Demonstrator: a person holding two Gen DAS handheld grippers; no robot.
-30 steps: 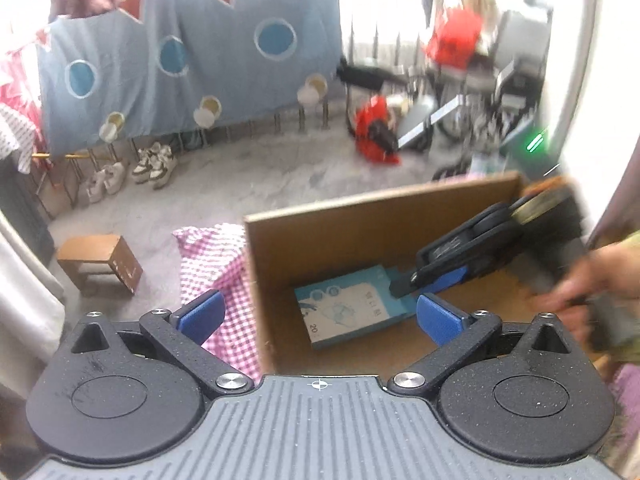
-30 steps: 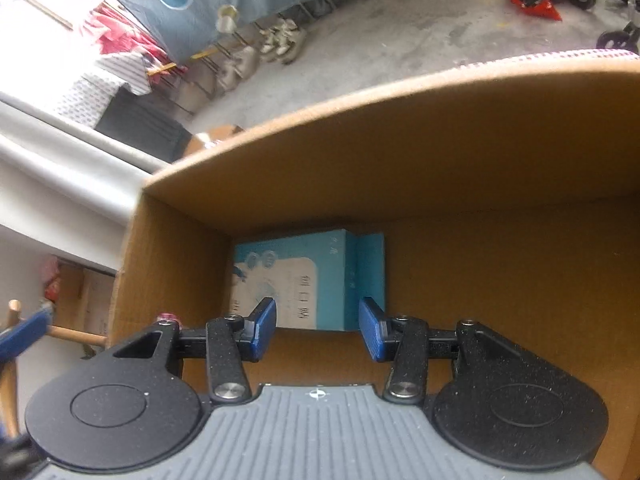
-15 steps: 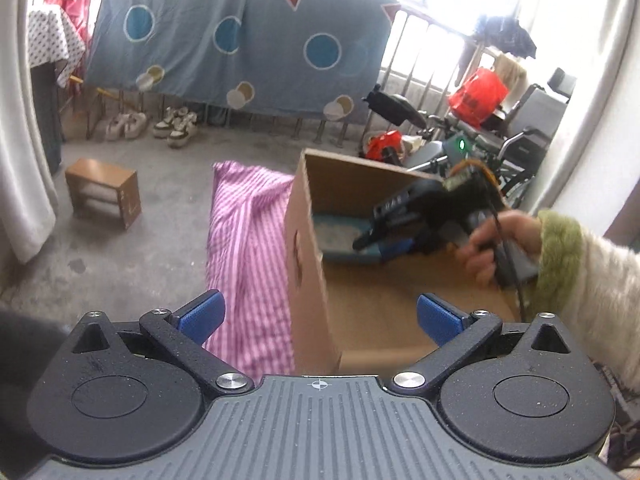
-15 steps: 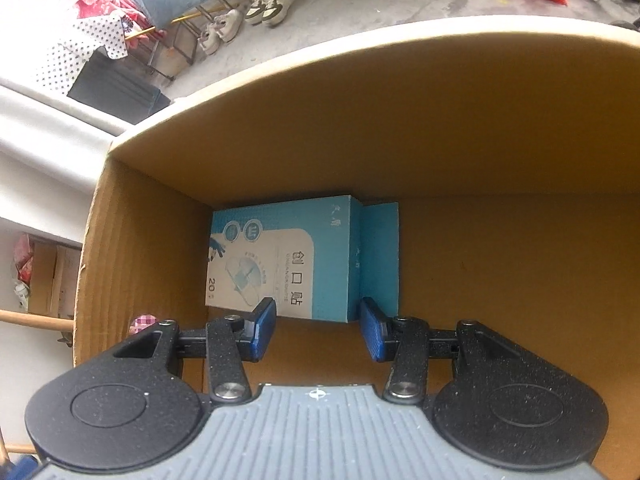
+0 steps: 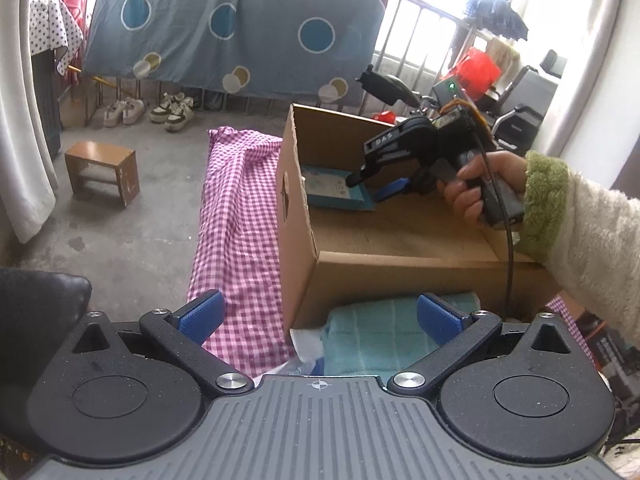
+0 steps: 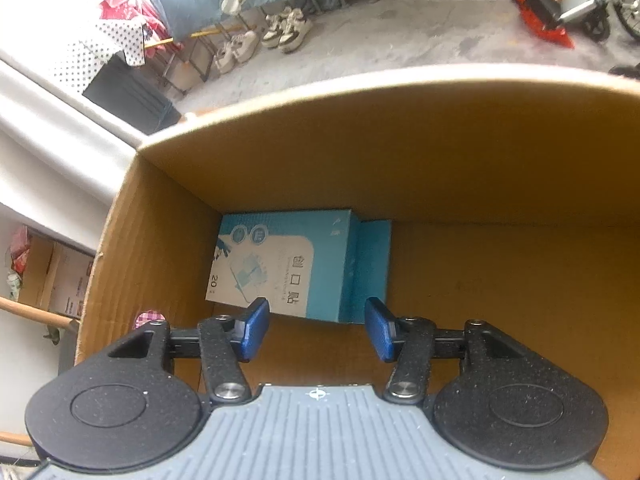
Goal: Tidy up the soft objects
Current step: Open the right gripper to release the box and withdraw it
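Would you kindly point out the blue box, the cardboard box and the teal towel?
blue box [image 6: 280, 264]: right wrist view, printed top face.
cardboard box [image 5: 400, 276]: left wrist view, near outer wall.
teal towel [image 5: 376, 336]: left wrist view, middle.

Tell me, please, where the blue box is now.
The blue box lies on the floor of the cardboard carton, in its far left corner in the right wrist view, just beyond the open right claw.

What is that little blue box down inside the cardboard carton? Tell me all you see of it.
The blue box is a small flat printed carton, light panel on its face with Chinese characters and "20". It lies flat on the floor of the cardboard carton, in its far left corner. Nothing grips it.
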